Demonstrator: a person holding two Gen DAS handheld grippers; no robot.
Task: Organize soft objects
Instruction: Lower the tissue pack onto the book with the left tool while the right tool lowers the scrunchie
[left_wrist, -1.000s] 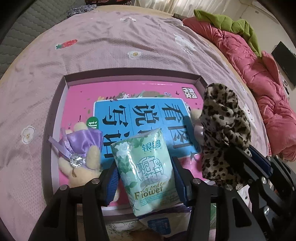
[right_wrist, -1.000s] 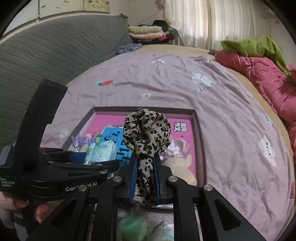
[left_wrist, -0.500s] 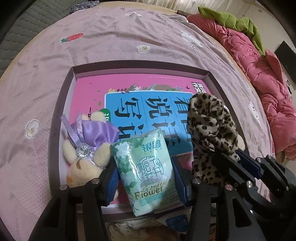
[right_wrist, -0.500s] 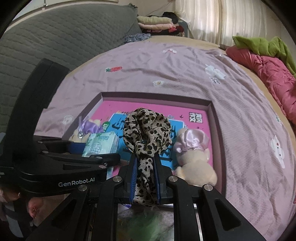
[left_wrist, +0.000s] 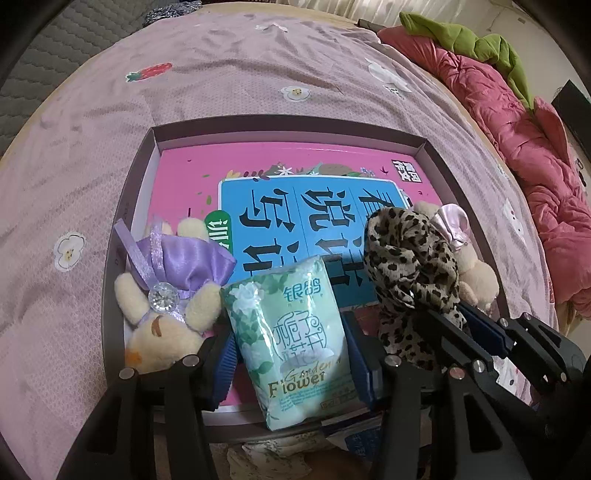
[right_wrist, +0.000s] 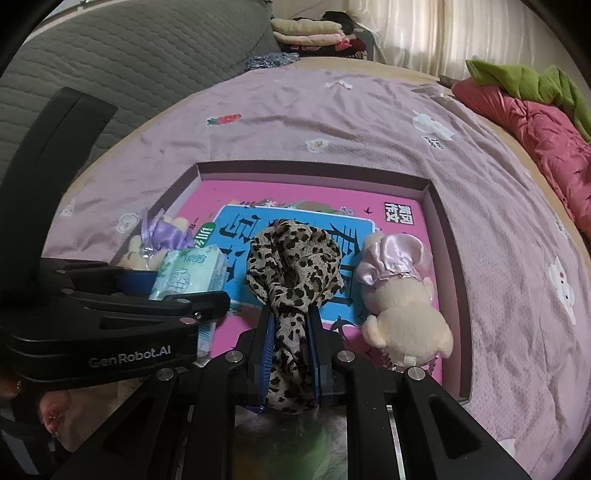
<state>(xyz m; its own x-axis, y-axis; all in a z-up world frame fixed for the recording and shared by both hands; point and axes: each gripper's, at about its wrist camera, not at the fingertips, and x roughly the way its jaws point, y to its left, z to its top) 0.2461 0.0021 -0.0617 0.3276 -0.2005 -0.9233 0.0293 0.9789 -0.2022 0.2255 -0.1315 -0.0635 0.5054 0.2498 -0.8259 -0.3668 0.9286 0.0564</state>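
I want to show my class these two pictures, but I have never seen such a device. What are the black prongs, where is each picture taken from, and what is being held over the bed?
No robot here: a person holds a two-finger gripper in each hand, each with a camera looking along its fingers. One picture comes from the left gripper, which squeezes a green tissue pack. The other comes from the right gripper, shut on a leopard-print scarf. Below them, on the bed, sits a shallow box with a pink book and two plush toys: one in purple, one in pink.
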